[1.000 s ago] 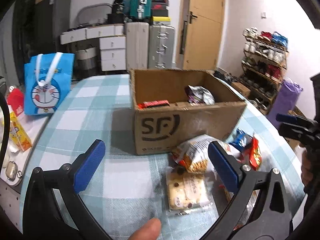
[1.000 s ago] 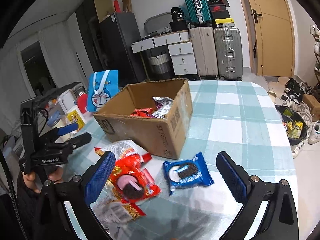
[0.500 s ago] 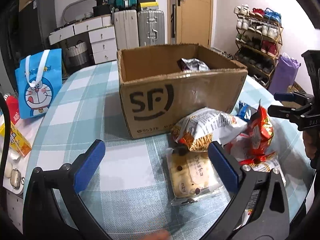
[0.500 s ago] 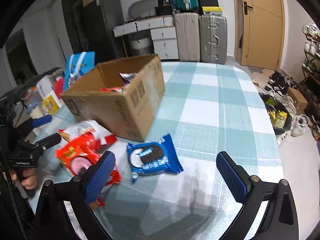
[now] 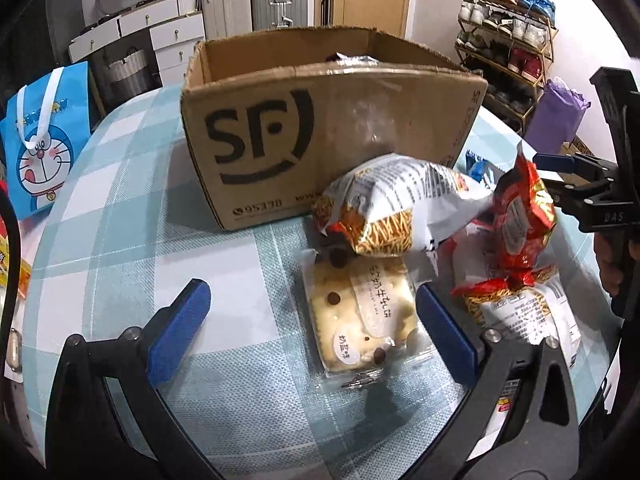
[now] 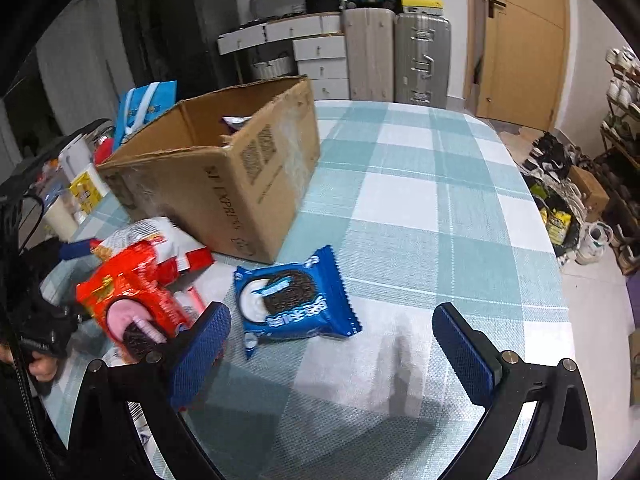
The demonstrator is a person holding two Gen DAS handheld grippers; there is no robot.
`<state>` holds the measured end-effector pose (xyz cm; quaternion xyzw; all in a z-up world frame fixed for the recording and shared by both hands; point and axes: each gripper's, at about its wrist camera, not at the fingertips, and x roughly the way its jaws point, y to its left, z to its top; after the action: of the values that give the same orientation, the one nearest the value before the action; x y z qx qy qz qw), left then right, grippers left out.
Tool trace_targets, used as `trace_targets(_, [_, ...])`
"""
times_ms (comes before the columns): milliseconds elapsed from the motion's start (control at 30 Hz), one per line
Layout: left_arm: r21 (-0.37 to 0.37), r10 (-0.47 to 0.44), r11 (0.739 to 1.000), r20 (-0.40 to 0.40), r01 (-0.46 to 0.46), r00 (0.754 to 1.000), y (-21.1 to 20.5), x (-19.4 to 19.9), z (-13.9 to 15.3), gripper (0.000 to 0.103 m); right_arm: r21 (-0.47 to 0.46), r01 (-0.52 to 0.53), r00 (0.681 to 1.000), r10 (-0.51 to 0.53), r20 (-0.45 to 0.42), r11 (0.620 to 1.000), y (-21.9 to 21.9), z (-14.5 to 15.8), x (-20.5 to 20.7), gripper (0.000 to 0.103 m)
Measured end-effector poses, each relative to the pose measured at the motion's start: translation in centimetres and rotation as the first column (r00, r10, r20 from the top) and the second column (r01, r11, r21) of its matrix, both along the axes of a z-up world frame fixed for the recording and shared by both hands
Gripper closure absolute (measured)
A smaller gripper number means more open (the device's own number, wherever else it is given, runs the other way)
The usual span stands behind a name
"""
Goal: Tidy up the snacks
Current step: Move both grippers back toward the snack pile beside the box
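Both hand-held grippers, left [image 5: 312, 330] and right [image 6: 330, 352], gape wide over crinkly foil snack packets [image 6: 294, 296] beside the corrugated box [image 5: 328, 128].

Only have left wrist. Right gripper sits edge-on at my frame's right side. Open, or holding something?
Observer: Open. The right gripper holds nothing; its fingers are spread wide.
Operator: What's it lined up on? I only see a blue sliver behind the noodle bag.
Observer: A blue cookie pack, lying flat on the tablecloth near the cardboard box corner, just ahead of the fingertips.
Operator: And the red pack's front?
Observer: The red pack shows a chocolate sandwich cookie with pink filling; it lies left of the blue one.
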<state>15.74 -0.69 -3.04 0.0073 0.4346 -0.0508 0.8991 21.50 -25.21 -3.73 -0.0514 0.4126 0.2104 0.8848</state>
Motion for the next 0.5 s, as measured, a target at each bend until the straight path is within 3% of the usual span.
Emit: trace_targets(500, [-0.027,-0.015,1.000,-0.030,0.014,0.999,-0.3,0.7,-1.6,0.001,-0.068,-0.014,0.999,0.010,-0.050,0.998,2.3,-2.3,0.7,0.000])
